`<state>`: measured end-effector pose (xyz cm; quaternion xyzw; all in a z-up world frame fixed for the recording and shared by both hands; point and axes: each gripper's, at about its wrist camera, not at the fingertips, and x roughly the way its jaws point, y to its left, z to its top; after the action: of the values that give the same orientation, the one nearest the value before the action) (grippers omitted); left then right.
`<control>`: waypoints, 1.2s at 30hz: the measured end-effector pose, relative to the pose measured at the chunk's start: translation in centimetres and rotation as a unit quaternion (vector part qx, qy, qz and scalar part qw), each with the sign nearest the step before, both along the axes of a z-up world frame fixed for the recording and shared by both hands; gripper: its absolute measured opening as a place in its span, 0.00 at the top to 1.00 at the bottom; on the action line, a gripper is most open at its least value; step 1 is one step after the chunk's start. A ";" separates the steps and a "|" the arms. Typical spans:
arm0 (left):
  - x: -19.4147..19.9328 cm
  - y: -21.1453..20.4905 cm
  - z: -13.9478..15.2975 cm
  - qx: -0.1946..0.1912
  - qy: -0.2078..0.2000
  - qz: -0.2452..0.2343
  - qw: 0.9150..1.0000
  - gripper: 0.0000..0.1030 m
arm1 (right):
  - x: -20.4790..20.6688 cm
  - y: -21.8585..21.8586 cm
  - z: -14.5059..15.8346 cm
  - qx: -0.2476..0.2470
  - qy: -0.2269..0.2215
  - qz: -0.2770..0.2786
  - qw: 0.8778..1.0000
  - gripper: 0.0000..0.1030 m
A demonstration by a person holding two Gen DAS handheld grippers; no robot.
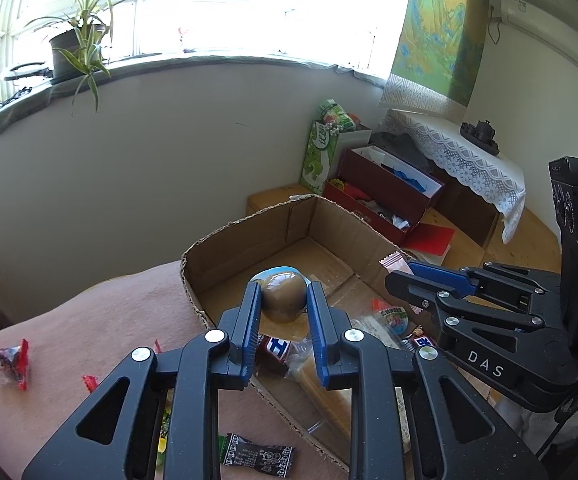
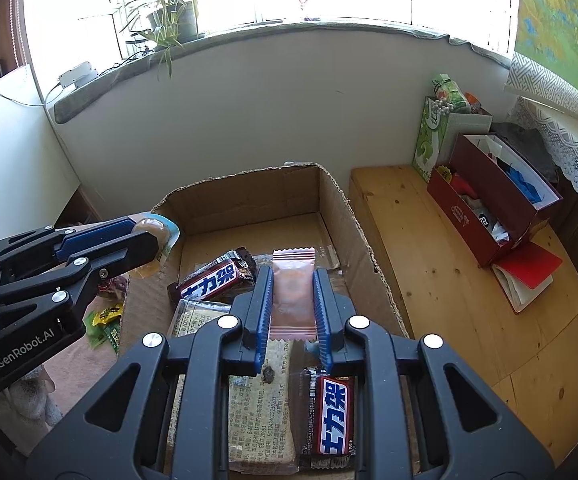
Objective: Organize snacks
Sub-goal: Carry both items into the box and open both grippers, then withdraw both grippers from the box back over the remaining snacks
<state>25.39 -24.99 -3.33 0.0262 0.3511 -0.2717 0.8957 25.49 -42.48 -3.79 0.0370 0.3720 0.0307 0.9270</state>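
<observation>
Left gripper (image 1: 283, 304): clamped on jelly cup (image 1: 283, 296), held above near edge of cardboard box (image 1: 249, 236).
Jelly cup: light, smooth, rounded; likely slippery, so grip across the widest part.
Right gripper (image 2: 292, 300): pinching pink sachet (image 2: 292, 280) by its sides, over the box.
Pink sachet: light, soft, crushable.

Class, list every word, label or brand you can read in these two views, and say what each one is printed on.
"DAS": on the right gripper body, left wrist view.
"GenRobot.AI": on the left gripper body, right wrist view.
"士力架": on both chocolate bars in the cardboard box.
"优": partly readable on the green carton.
Fine print on the flat clear packet and the black wrapper: too small to read.
</observation>
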 end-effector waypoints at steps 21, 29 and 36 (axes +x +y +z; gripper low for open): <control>-0.7 0.8 0.8 -0.003 -0.009 0.010 1.000 0.71 | -1.0 -0.2 0.5 -0.017 -0.009 -0.024 1.000 0.33; -1.5 1.8 1.4 -0.007 -0.014 0.017 1.000 0.71 | -1.8 0.4 1.1 -0.024 -0.013 -0.024 0.999 0.21; -3.0 3.5 2.0 -0.004 -0.027 0.026 0.999 0.56 | -3.0 1.5 1.7 -0.032 -0.017 -0.021 0.999 0.18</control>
<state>22.43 -21.53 -1.33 0.0206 0.3265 -0.2489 0.9116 22.45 -41.03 -2.05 0.0144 0.3565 0.0002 0.9342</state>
